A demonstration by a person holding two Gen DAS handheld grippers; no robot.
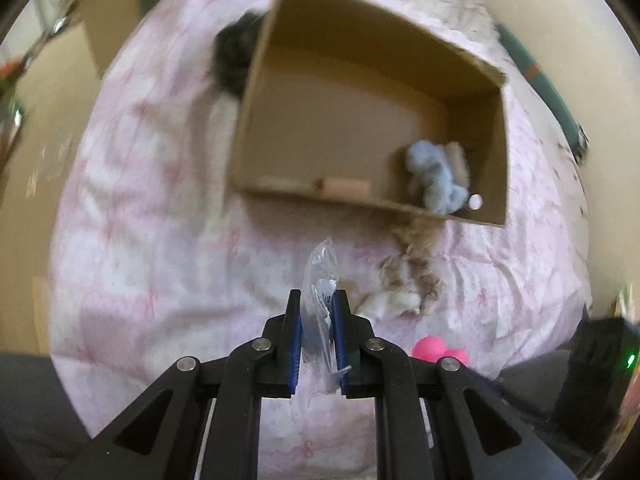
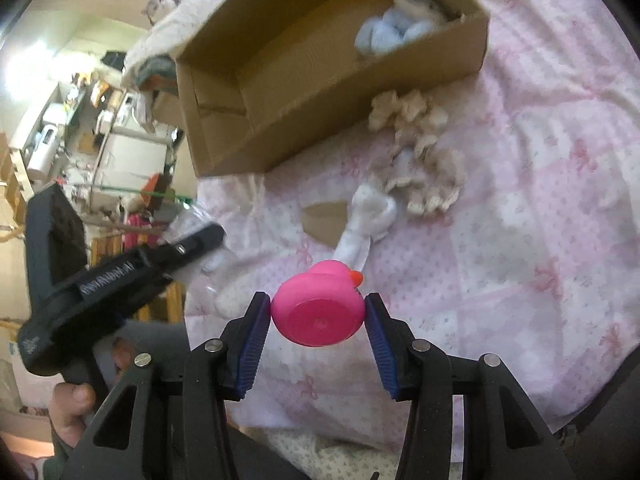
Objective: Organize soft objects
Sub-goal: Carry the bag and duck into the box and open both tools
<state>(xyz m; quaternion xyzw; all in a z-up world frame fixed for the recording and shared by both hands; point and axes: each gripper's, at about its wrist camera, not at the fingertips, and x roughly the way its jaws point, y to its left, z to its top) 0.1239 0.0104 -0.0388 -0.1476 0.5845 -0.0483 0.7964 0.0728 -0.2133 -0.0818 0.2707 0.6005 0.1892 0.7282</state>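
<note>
My left gripper (image 1: 316,300) is shut on a clear plastic bag (image 1: 320,280), held above the pink bedspread (image 1: 160,240) in front of an open cardboard box (image 1: 256,80). A light blue soft toy (image 1: 434,176) lies in the box's near right corner. My right gripper (image 2: 318,308) is shut on a pink rubber duck (image 2: 320,308); the duck also shows in the left wrist view (image 1: 432,350). A beige frilly cloth (image 2: 424,148) and a white rolled sock (image 2: 372,212) lie on the bed between the duck and the box (image 2: 320,92). The left gripper (image 2: 200,240) shows at the left.
A dark furry item (image 1: 234,52) lies behind the box's left wall. A brown cardboard scrap (image 2: 324,216) lies on the bed by the sock. White bedding (image 2: 180,12) is piled behind the box. Cluttered shelves and furniture (image 2: 80,120) stand beyond the bed's left edge.
</note>
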